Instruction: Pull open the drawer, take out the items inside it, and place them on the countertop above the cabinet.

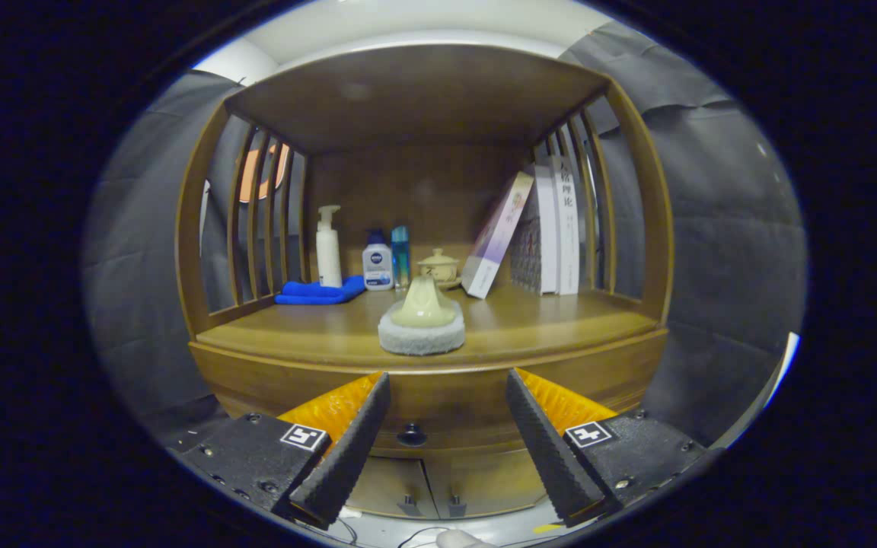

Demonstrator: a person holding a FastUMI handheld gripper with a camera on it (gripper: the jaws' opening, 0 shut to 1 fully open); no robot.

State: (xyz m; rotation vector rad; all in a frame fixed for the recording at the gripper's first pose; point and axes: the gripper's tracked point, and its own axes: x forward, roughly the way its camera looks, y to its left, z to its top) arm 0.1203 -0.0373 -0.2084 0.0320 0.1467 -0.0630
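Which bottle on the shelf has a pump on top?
The tall white bottle, standing at the left end of the row on the blue cloth. The shorter white bottle and the slim blue one beside it have plain caps.

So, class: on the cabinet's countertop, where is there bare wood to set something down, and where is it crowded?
Bare wood lies along the countertop front, either side of the scrubbing pad: left, ahead of the blue cloth; right, ahead of the books. The back is crowded: pump bottle, two small bottles, lidded pot, leaning box. The gripper hangs open before the drawer knob.
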